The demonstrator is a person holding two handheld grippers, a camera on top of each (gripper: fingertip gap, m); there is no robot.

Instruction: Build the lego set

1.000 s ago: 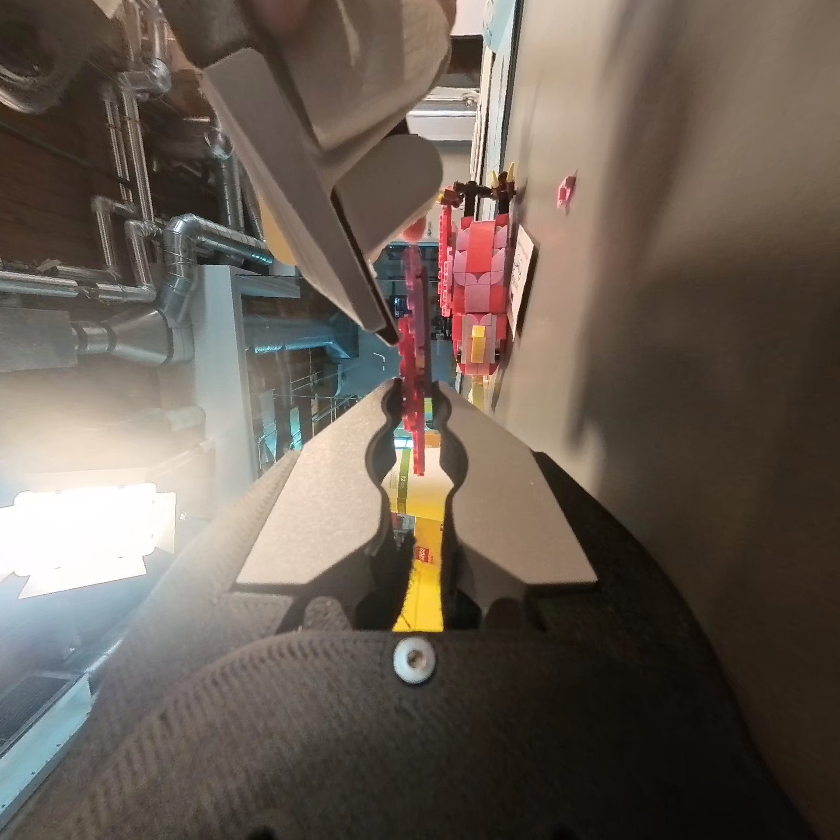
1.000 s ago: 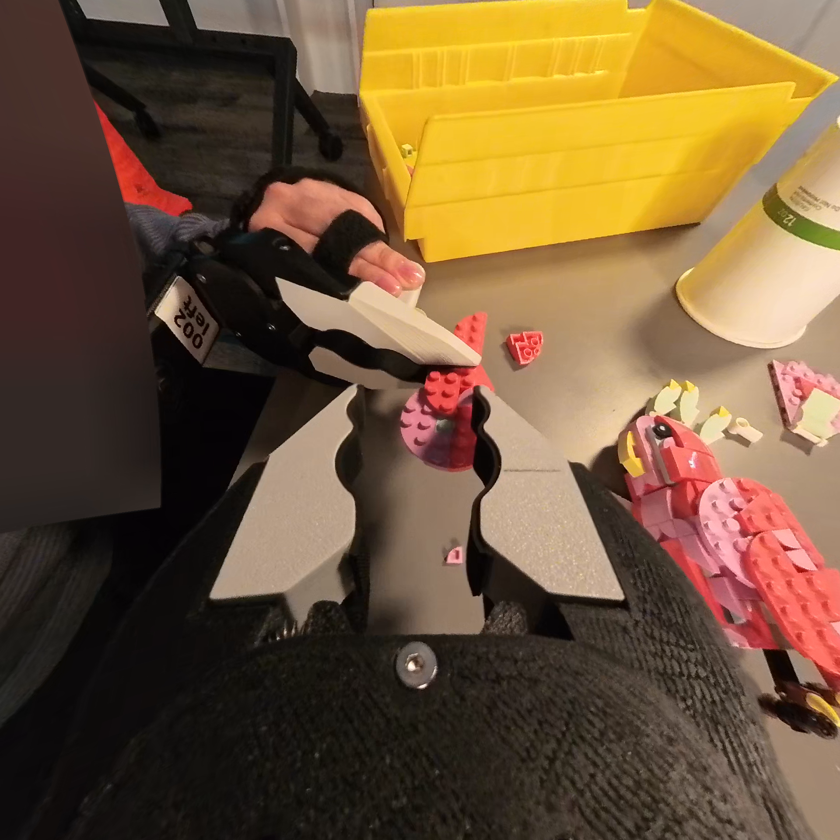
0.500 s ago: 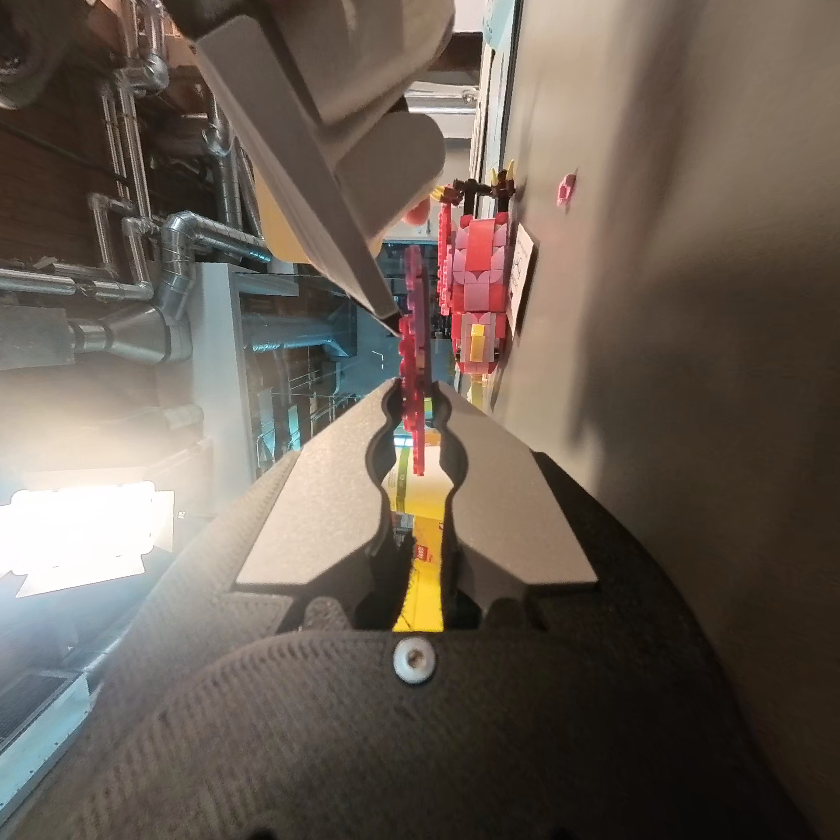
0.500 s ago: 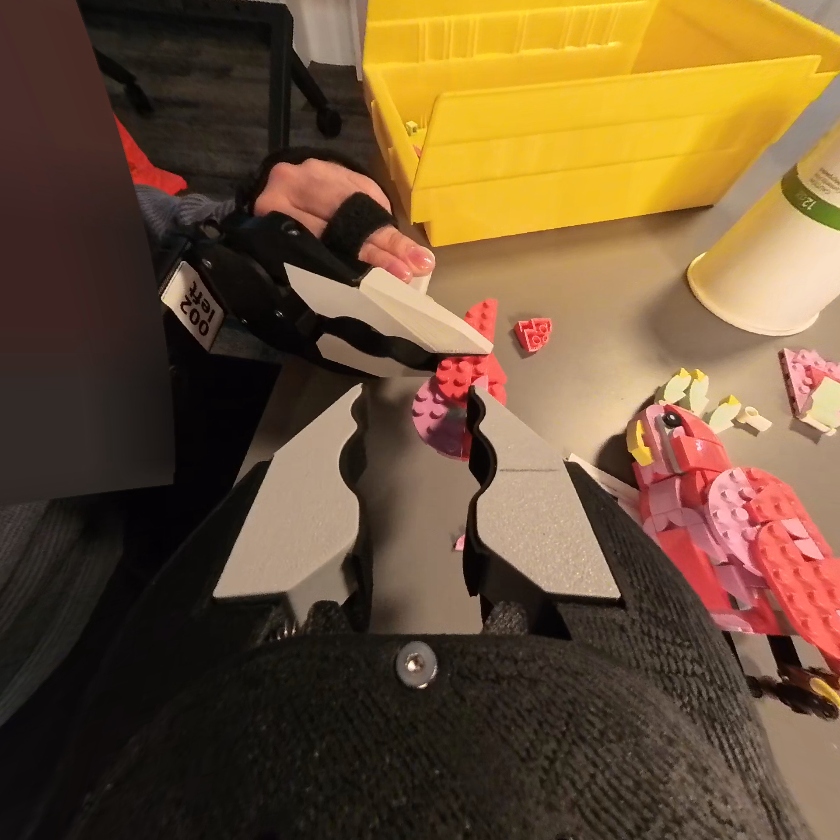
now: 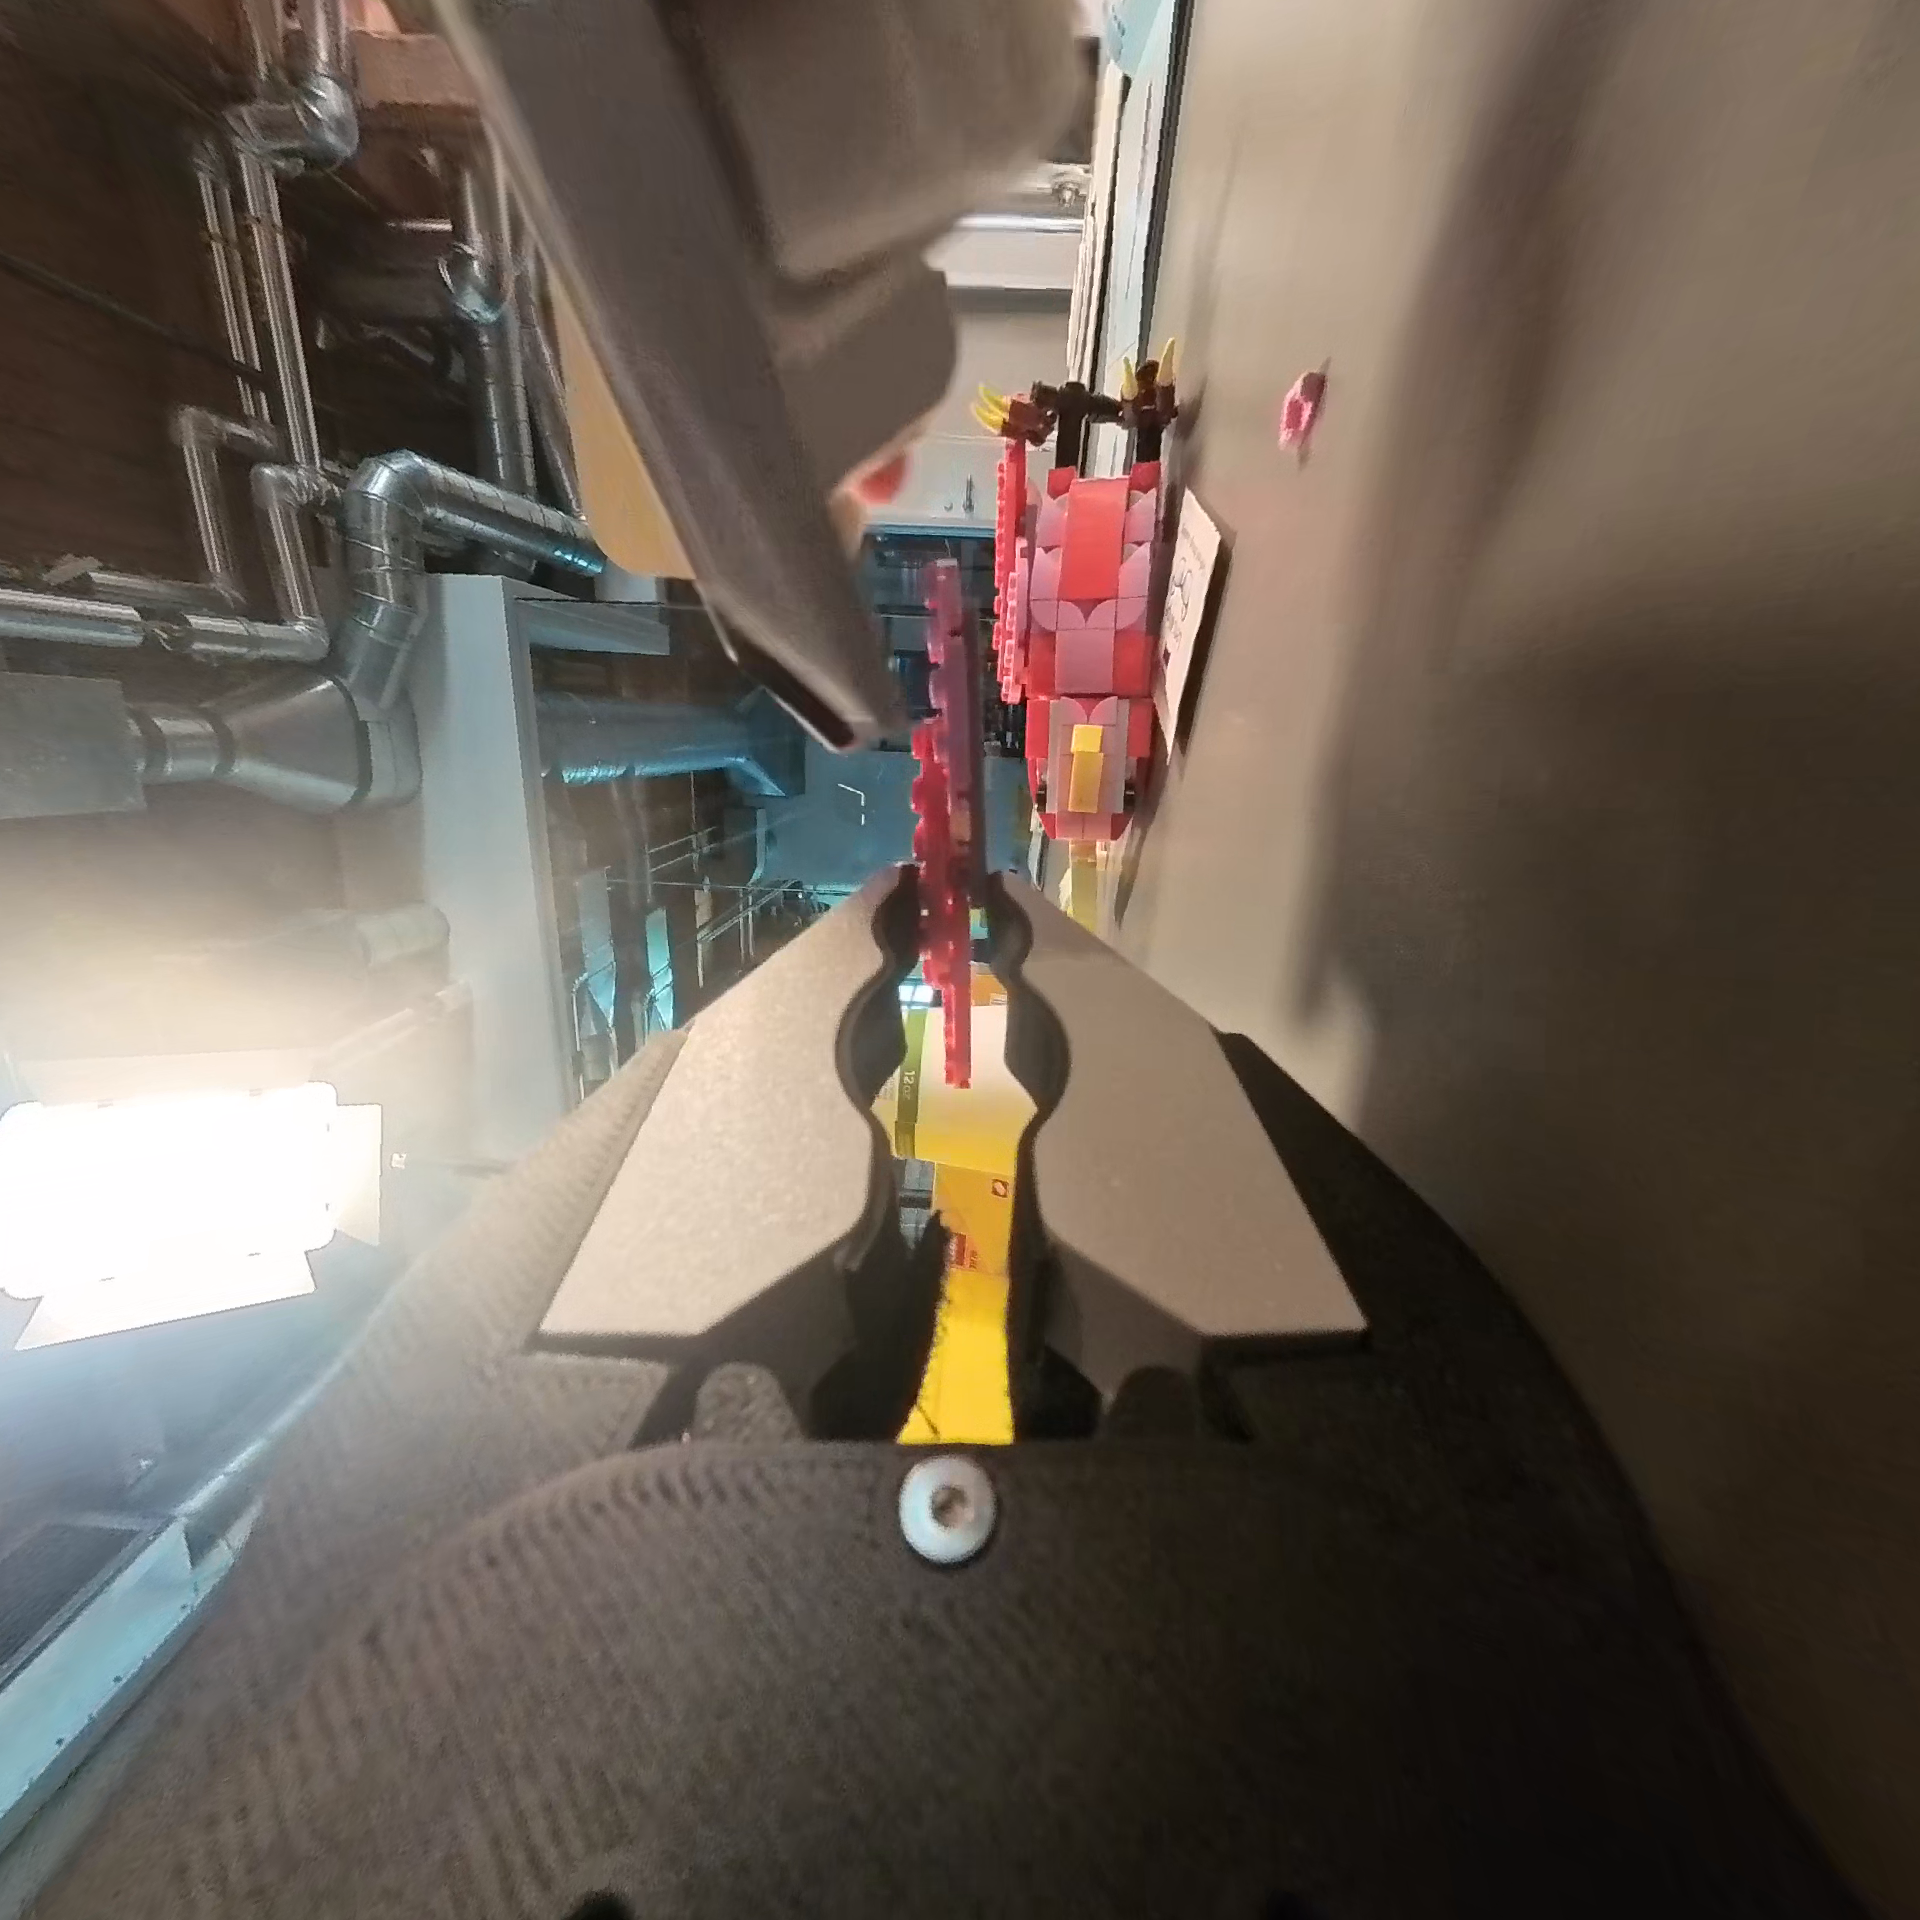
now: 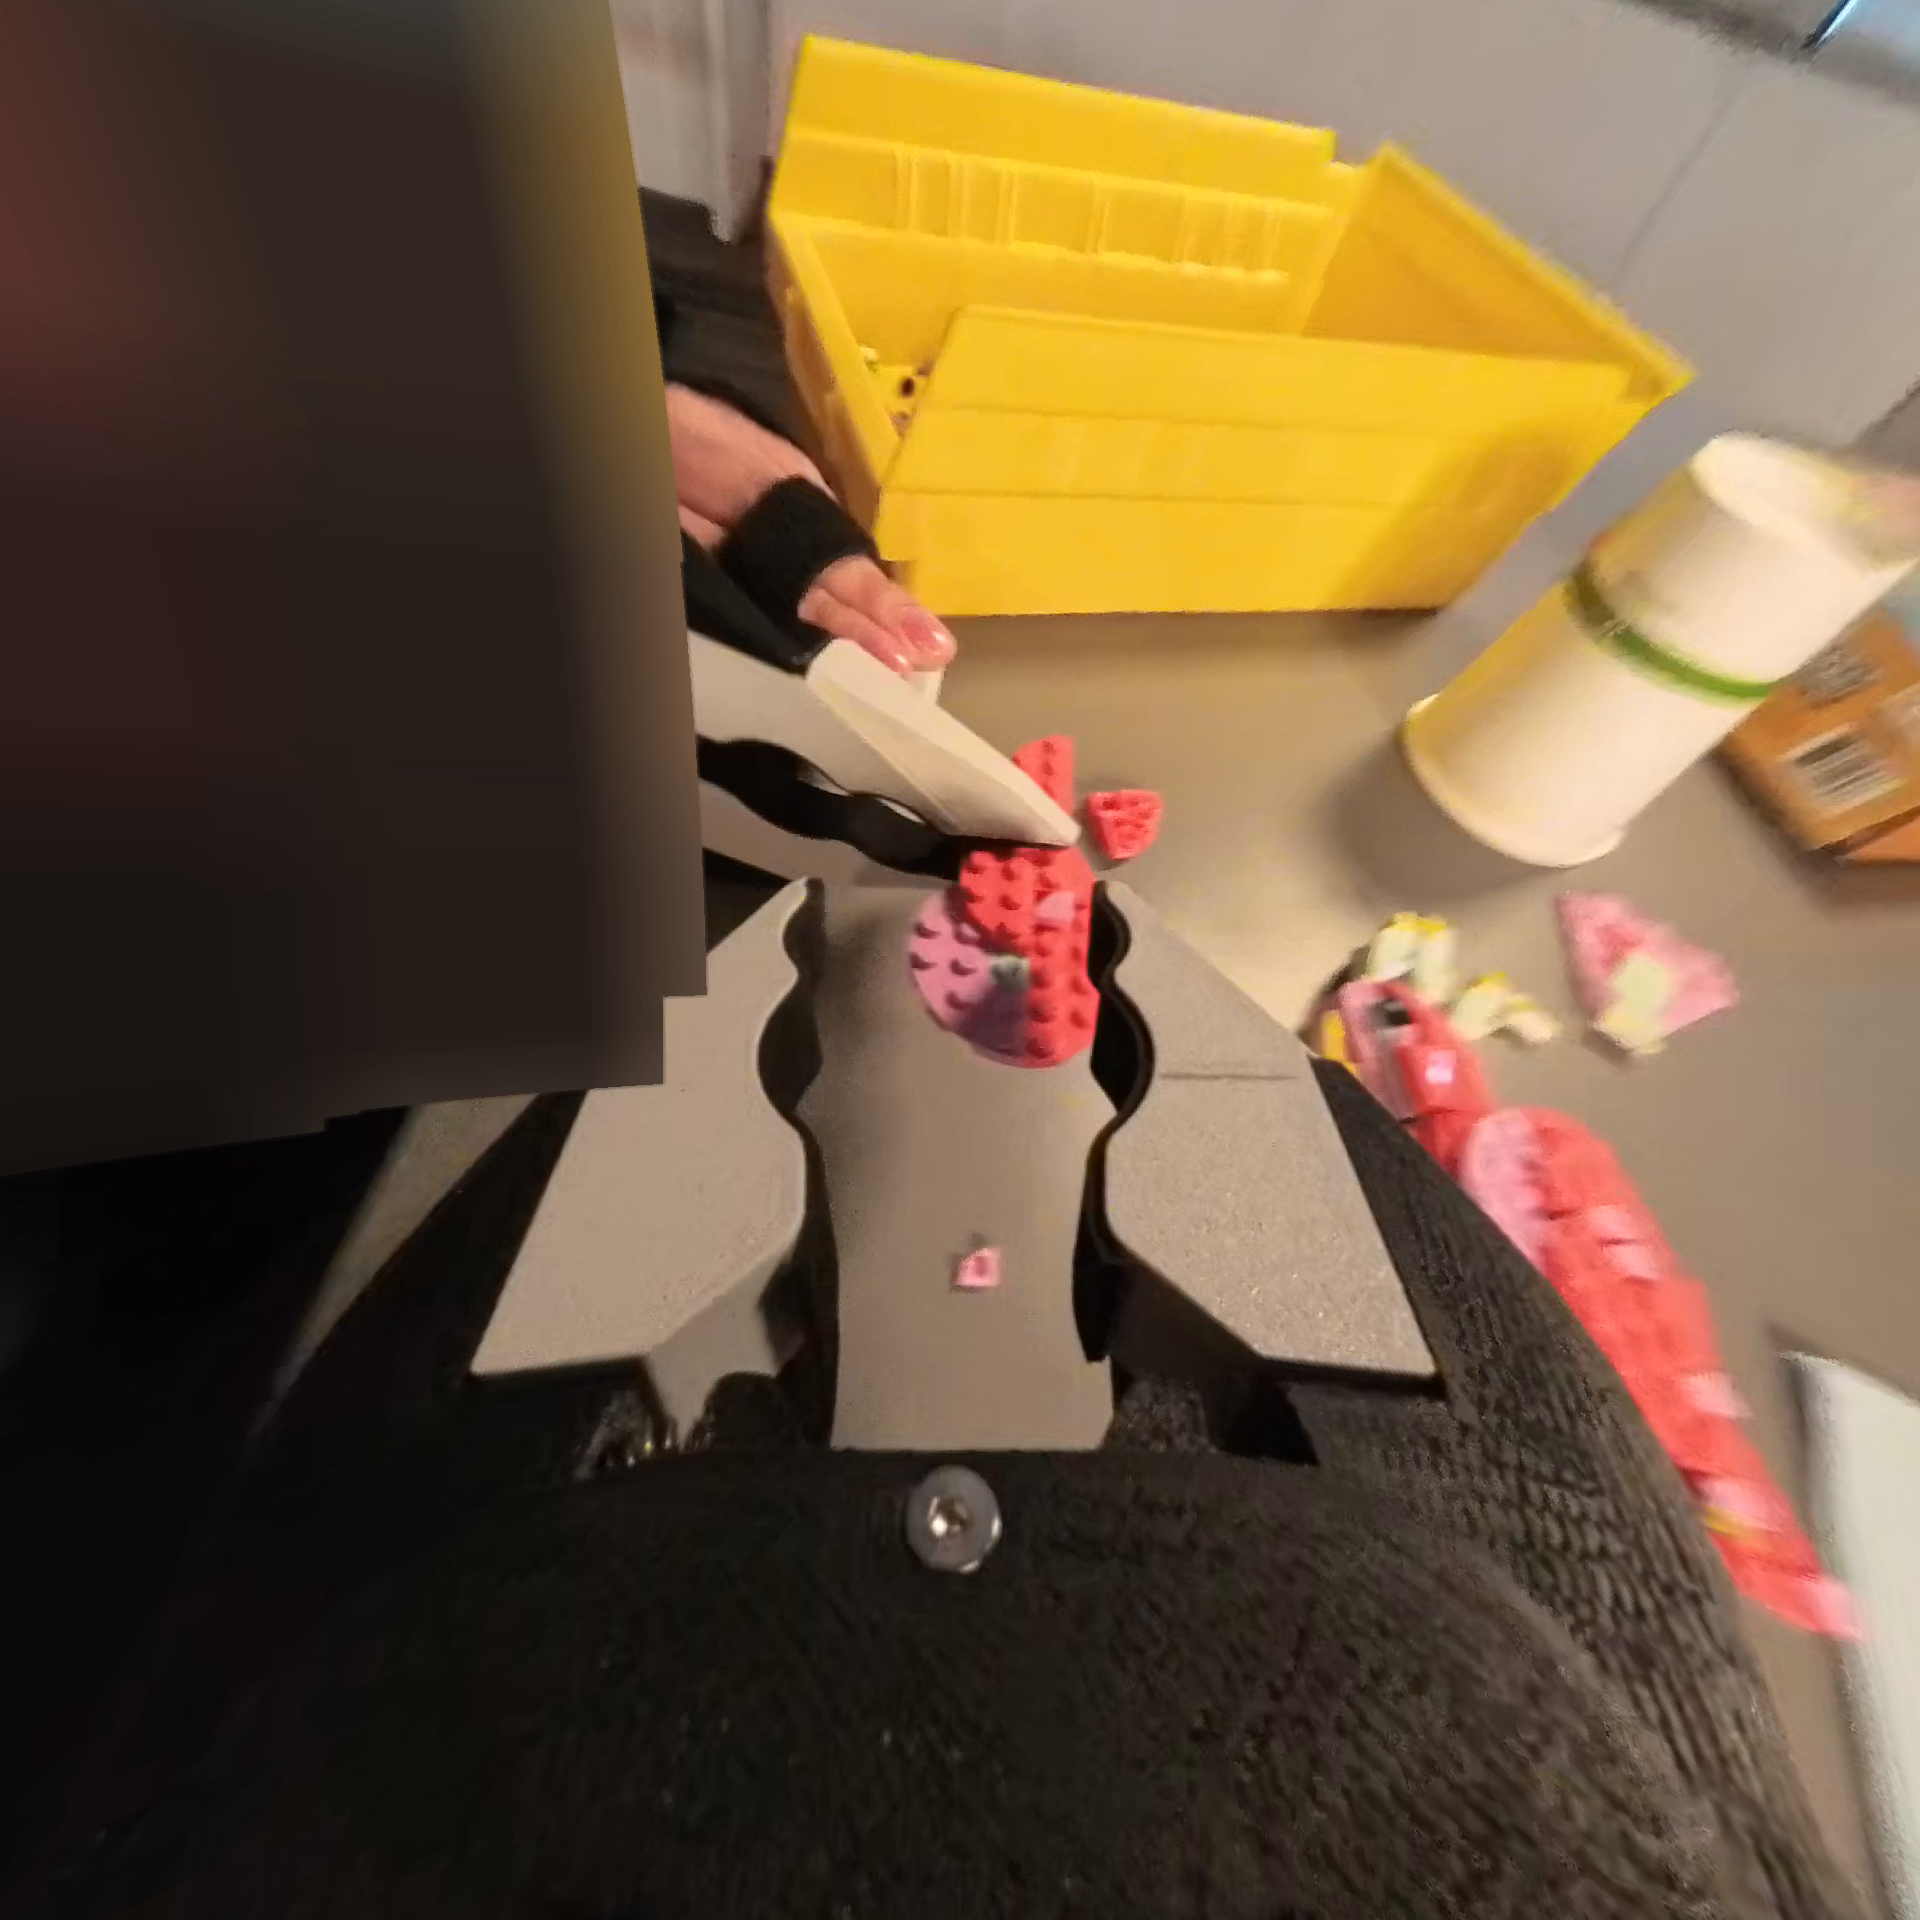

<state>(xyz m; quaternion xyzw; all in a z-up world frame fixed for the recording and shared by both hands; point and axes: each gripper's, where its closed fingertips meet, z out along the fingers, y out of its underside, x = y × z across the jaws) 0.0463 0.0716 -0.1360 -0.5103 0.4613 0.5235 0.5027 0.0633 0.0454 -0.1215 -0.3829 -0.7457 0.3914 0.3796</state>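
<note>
Overhead, grey table (image 6: 1299, 707) carries a yellow bin (image 6: 1195, 457), a white paper cup (image 6: 1662, 665) and a red-pink brick bird (image 6: 1558, 1195). Left gripper (image 5: 951, 894) has both fingers clamped on a red-and-pink brick wing plate (image 5: 948, 790), held edge-on off the table. Right gripper (image 6: 956, 904) stands apart, one fingertip beside the plate. Loose red wedge (image 6: 1124, 821), tiny pink brick (image 6: 977, 1268).

A white paper cup (image 6: 1621, 665) is carrying small print along its green band. Just right of the cup, a brown cardboard box (image 6: 1860, 727) is showing a barcode. Well apart from the cup, a white card (image 5: 1195, 613) under a brick bird (image 5: 1091, 665) is bearing printed lines.
</note>
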